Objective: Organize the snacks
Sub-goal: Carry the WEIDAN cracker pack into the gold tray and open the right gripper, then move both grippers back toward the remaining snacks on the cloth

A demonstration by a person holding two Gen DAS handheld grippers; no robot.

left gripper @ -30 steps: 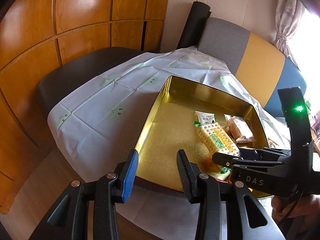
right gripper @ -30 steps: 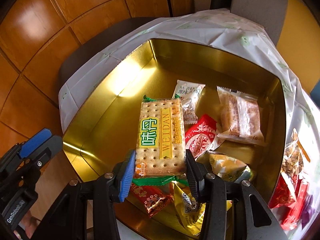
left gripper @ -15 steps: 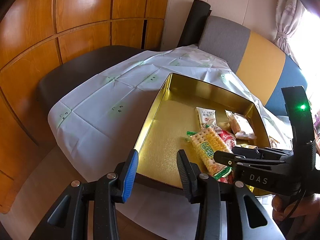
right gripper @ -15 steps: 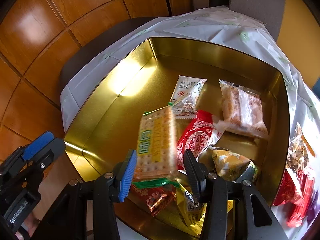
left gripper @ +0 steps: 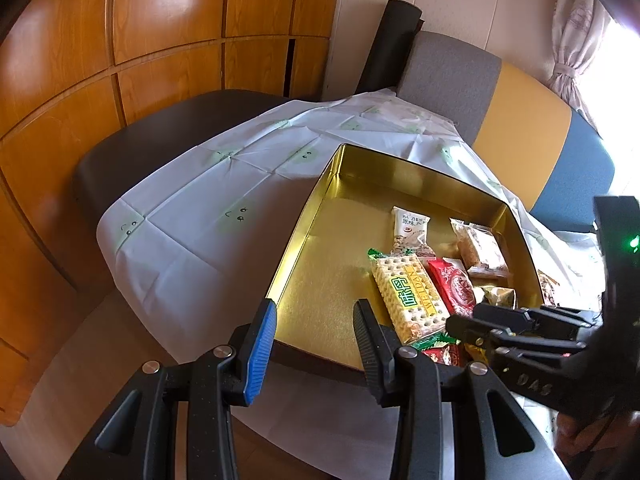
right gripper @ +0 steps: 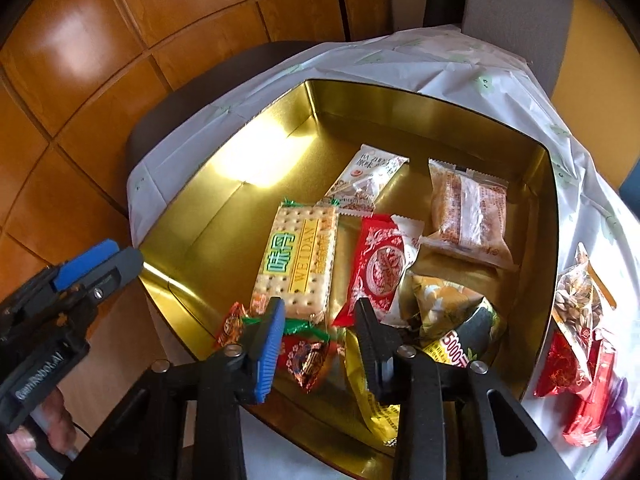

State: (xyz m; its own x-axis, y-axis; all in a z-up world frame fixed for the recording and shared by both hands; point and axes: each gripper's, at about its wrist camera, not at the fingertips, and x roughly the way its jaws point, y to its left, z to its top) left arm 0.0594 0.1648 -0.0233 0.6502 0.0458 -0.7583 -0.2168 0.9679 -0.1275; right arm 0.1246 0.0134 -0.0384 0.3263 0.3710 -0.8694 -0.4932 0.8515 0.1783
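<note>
Nearest, the right gripper (right gripper: 320, 320) hung over the near edge of the gold tin (right gripper: 400, 108), its jaws apart and empty, just above a small red candy wrapper (right gripper: 304, 356) and a yellow foil packet (right gripper: 372, 400). Beside it, the left gripper (left gripper: 314, 320) hovered at the tin's near left corner, jaws likewise apart with nothing between them.

Just beyond the right jaws, the cracker pack (right gripper: 298, 256) lay flat on the tin floor, touching the red snack packet (right gripper: 376, 264) on its right. It looked light and stiff but brittle inside, so a hold across its short width with gentle pressure would suit; the crimped green end is an alternative, though slippery film could slide there.

Farther in lay a white sachet (right gripper: 368, 180) and a clear-wrapped cake (right gripper: 468, 212), soft and easily crushed. To the right, outside the tin on the cloth-covered surface (right gripper: 580, 184), sat a nut bag (right gripper: 576, 300) and red packets (right gripper: 576, 372) not yet sorted in
</note>
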